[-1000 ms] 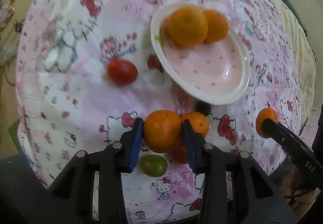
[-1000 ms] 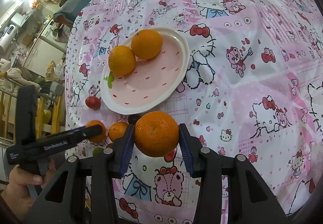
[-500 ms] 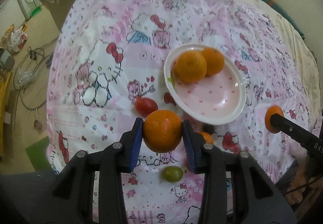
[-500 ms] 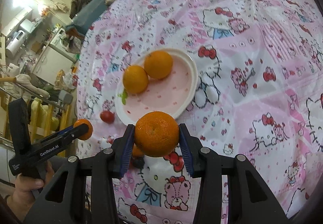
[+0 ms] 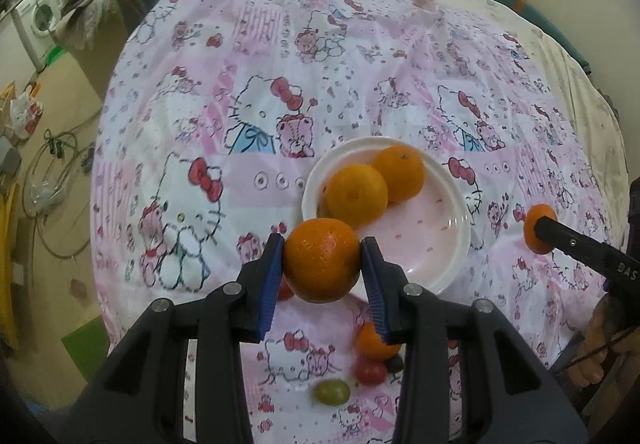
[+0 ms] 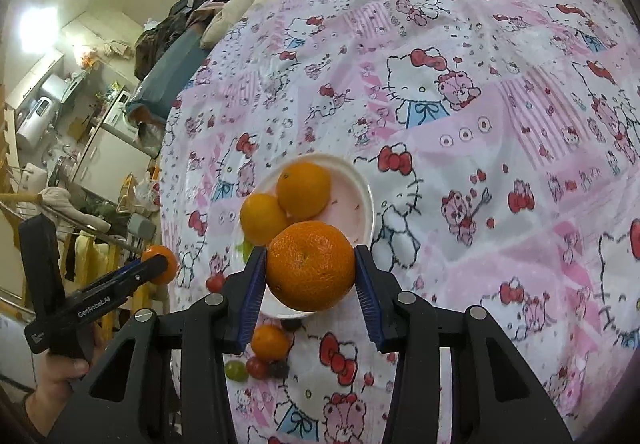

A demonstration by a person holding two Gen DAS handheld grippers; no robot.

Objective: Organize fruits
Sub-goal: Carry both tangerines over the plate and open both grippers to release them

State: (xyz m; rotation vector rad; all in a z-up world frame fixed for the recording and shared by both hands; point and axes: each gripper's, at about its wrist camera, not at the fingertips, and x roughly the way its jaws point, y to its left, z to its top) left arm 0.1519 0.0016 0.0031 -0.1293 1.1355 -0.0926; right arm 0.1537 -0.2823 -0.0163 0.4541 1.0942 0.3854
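My left gripper (image 5: 323,268) is shut on a large orange (image 5: 320,252), held in the air just short of the white plate (image 5: 466,240). Two oranges (image 5: 356,193) (image 5: 400,173) lie on the plate's far side. My right gripper (image 6: 311,276) is shut on another orange (image 6: 308,260), hanging over the near rim of the same plate (image 6: 366,195). Each wrist view also shows the other gripper from the side with its orange (image 5: 538,230) (image 6: 160,264). On the cloth near me lie a small orange (image 5: 372,342), a green grape (image 5: 331,392) and a cherry tomato (image 5: 370,372).
A round table under a pink cartoon-print cloth (image 5: 248,131) carries everything. Another cherry tomato (image 6: 215,282) and a dark grape (image 6: 280,368) lie near its front edge. A person's hand (image 6: 60,372) grips the left tool. Bedding and household clutter lie beyond the table.
Both grippers have risen with their oranges still clamped. The table and plate now look smaller and farther below, and the loose fruit sits lower in both views.
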